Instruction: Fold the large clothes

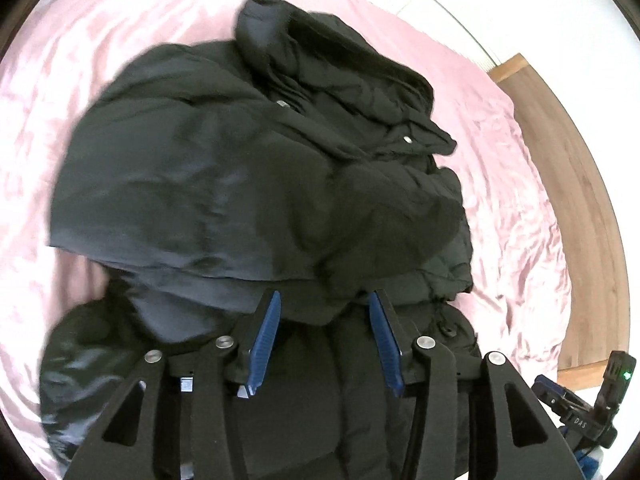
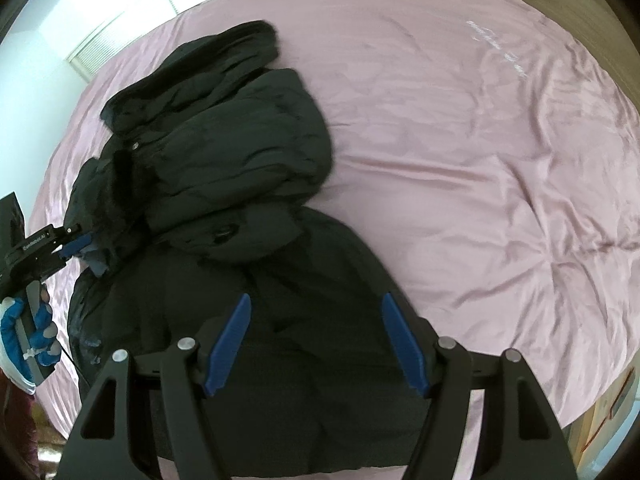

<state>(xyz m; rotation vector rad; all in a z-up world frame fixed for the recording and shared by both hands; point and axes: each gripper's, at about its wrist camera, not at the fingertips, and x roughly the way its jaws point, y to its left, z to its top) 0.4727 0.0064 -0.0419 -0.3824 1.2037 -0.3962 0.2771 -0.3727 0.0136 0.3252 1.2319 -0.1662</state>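
A: Quick pass. Black puffy coat (image 1: pixel 256 184) lies on the pink bedsheet (image 1: pixel 520 208), partly folded, one sleeve or side panel thrown over the body. Hood end sits far ahead of both tongs, hem end right under them.

B: Left tongs (image 1: pixel 324 298)?

A: Spread, nothing between the blue pads (image 1: pixel 264 340). Tips sit just at the edge of the folded-over layer, not pinching it. In the right view the left tongs (image 2: pixel 86 240) sit at the coat's left edge; can't tell from there if they touch fabric.

B: Right tongs (image 2: pixel 316 300)?

A: Also spread, empty, hovering over the lower coat with bare sheet off to their right.

B: Step in hand?

A: My guess: next fold, hem up toward the hood. To do it well, pinch both hem corners deep enough to catch all the padded layers, lift evenly, keep the tucked sleeve from sliding out. Puffy fill will spring back, so press it flat after.

B: Any writing?

A: Left tool body shows white lettering, roughly "Cynlibot AI", blurry. The other tool (image 1: pixel 588 412), seen low right in the left view, reads "DAS". Nothing legible on the coat.
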